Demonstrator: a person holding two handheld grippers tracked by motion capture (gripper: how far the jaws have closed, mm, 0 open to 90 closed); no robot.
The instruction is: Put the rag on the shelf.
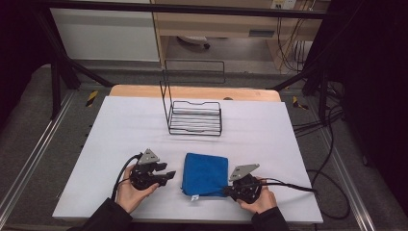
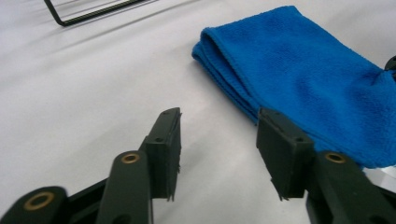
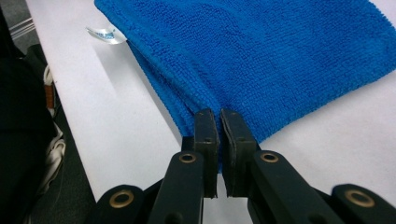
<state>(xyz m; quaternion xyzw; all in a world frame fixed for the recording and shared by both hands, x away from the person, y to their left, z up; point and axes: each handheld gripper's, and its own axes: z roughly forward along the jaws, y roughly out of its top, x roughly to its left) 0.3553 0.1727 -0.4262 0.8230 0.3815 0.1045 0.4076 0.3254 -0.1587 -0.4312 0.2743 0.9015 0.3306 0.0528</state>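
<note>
Right now your right gripper (image 3: 219,116) pinches the blue cloth's (image 3: 261,51) corner. Your left gripper (image 2: 219,135) is half open, empty, just beside it

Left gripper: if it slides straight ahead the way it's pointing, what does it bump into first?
Most likely the blue towel. The left gripper has open jaws with only bare white table between them, and the towel's folded edge lies just ahead, slightly toward one jaw. Depth is hard to judge, so it might only graze that edge.
</note>
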